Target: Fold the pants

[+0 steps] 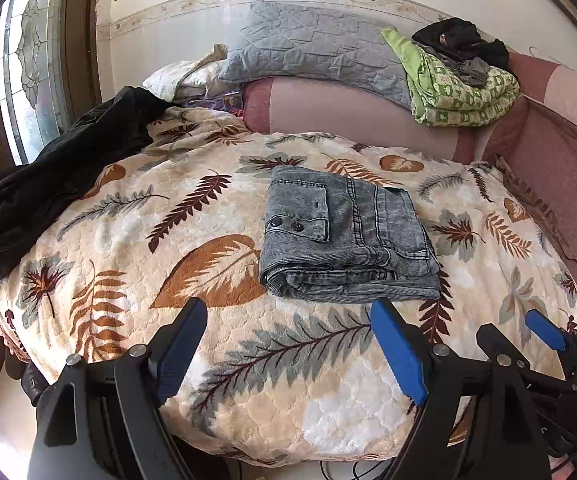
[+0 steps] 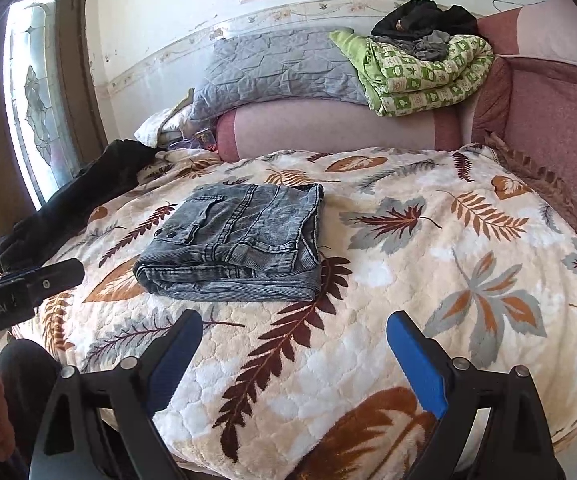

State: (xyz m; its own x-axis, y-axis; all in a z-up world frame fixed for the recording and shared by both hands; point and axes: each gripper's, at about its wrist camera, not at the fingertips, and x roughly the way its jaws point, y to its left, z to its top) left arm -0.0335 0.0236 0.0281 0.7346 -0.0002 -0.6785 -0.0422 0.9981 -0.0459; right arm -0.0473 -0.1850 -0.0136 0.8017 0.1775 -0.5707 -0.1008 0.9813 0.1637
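Grey corduroy pants (image 1: 344, 236) lie folded into a compact rectangle on the leaf-patterned blanket (image 1: 128, 240); they also show in the right wrist view (image 2: 236, 244). My left gripper (image 1: 288, 320) is open and empty, held just short of the pants' near edge. My right gripper (image 2: 294, 332) is open and empty, near the blanket's front, to the right of the pants. The right gripper's blue finger (image 1: 544, 330) shows at the lower right of the left wrist view, and the left gripper's black body (image 2: 24, 284) at the left edge of the right wrist view.
A black garment (image 1: 68, 168) lies on the blanket's left side. A grey quilted pillow (image 1: 320, 48), a green patterned quilt (image 1: 460, 92) with dark clothes on top, and pink sofa cushions (image 1: 352, 108) line the back. A glass door (image 1: 28, 60) is at left.
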